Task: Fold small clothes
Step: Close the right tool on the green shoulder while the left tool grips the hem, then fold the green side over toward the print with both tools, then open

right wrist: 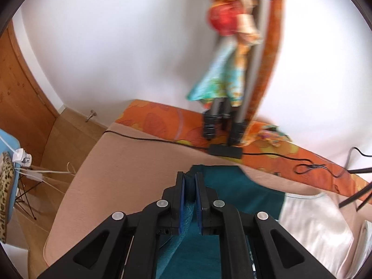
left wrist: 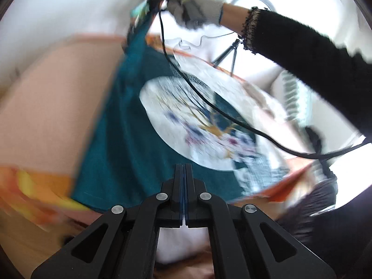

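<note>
Teal shirt point(left wrist: 121, 139): raised over the pink bed point(left wrist: 46, 107), blurred. Left gripper point(left wrist: 183, 169): fingers pressed together at its hem, 6 o'clock. Right gripper point(right wrist: 191, 181): pinching a bunched shirt fold, 6 o'clock.

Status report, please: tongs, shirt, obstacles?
Left tongs shut on shirt hem. Right tongs shut on shirt. Cable hangs across shirt.

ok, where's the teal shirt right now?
The teal shirt is pinched in the right gripper, hanging over the peach bed cover. In the left wrist view it fills the middle, beyond the shut left gripper.
</note>
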The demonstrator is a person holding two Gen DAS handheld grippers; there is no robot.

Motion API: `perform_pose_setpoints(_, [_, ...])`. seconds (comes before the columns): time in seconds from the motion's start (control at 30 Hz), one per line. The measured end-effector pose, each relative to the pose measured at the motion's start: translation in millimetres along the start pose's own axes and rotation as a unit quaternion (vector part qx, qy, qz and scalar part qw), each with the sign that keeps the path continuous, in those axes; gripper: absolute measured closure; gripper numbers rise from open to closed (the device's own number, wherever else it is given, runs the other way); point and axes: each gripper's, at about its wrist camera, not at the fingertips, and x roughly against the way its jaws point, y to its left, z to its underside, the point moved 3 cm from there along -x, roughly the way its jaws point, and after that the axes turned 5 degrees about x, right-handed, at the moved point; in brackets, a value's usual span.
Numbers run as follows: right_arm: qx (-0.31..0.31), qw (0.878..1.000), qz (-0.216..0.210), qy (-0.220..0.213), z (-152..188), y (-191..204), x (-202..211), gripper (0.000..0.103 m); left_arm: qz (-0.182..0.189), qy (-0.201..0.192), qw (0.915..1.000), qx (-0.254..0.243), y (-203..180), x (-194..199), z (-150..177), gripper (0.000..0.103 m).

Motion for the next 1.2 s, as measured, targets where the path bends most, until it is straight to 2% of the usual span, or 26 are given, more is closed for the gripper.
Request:
perform_pose_setpoints(0.07, [-0.006, 1.0, -0.002, 0.0, 1.1, -9.8, 2.7, 0.097, -0.064, -0.046, 0.9968, -0.007, 9.7, 14.0, -9.3, 0.1])
perform_pose_setpoints(0.1, [-0.007, 1.0, -0.002, -0.002, 1.5, -12.6, 3.7, 0.097, -0.082, -0.049, 0.9954, 0.003, 18.6, 16.3, -12.2, 0.087])
perform_pose_setpoints(0.13, [-0.008, 1.0, -0.004, -0.004, 2.1, -15.2, 4.6, 0.097, -0.099, -0.042, 0.994, 0.02, 32.0, 16.6, -14.2, 0.07])
perform_pose_setpoints(0.17, [-0.01, 1.0, -0.007, -0.005, 2.4, -17.0, 4.9, 0.097, -0.116, -0.034, 0.992, 0.035, 44.0, 16.0, -14.1, 0.067])
perform_pose_setpoints(0.27, [-0.011, 1.0, -0.016, -0.008, 4.0, -18.5, 5.9, 0.097, -0.173, -0.015, 0.9839, 0.041, 64.2, 8.7, -7.4, 0.067])
perform_pose_setpoints(0.37, [-0.007, 1.0, -0.021, -0.01, 5.7, -14.7, 7.9, 0.097, -0.183, 0.018, 0.9824, 0.031, 67.6, -4.8, 2.3, 0.067])
perform_pose_setpoints(0.53, [-0.002, 1.0, -0.022, -0.016, 5.4, -8.8, 13.6, 0.097, -0.193, 0.048, 0.9799, -0.01, 60.6, -23.1, 14.6, 0.069])
perform_pose_setpoints(0.57, [-0.003, 1.0, -0.024, -0.017, 5.1, -8.8, 14.6, 0.097, -0.196, 0.051, 0.9792, -0.014, 58.9, -26.1, 16.9, 0.071])
perform_pose_setpoints(0.63, [-0.002, 0.999, -0.027, -0.019, 5.1, -8.5, 15.8, 0.097, -0.205, 0.039, 0.9776, -0.026, 56.8, -24.9, 17.4, 0.098])
perform_pose_setpoints(0.7, [-0.001, 1.0, -0.026, -0.018, 6.1, -8.3, 14.4, 0.097, -0.184, 0.036, 0.9822, -0.007, 58.9, -24.3, 15.8, 0.101])
perform_pose_setpoints(0.73, [-0.001, 1.0, -0.024, -0.017, 6.3, -8.2, 14.5, 0.097, -0.149, 0.033, 0.9879, 0.028, 62.5, -20.3, 13.9, 0.101])
perform_pose_setpoints(0.8, [0.0, 1.0, -0.023, -0.014, 8.3, -8.8, 12.0, 0.097, -0.084, 0.015, 0.9929, 0.083, 65.4, -7.0, 8.9, 0.101])
perform_pose_setpoints(0.87, [0.002, 1.0, -0.018, -0.011, 10.2, -10.0, 8.7, 0.097, -0.05, 0.0, 0.9946, 0.091, 59.2, 2.9, 3.1, 0.101])
perform_pose_setpoints(0.97, [-0.002, 1.0, -0.015, -0.008, 12.0, -14.4, 4.8, 0.097, -0.017, -0.015, 0.9975, 0.068, 35.6, 11.4, -3.7, 0.101])
perform_pose_setpoints(1.1, [-0.003, 1.0, -0.013, -0.01, 12.5, -20.9, 5.8, 0.097, 0.02, -0.009, 0.9997, -0.011, -14.7, 5.5, -10.4, 0.101])
perform_pose_setpoints(1.2, [-0.003, 1.0, -0.007, -0.014, 13.3, -30.1, 12.1, 0.097, 0.052, 0.011, 0.9978, -0.039, -38.8, -4.3, -12.7, 0.101])
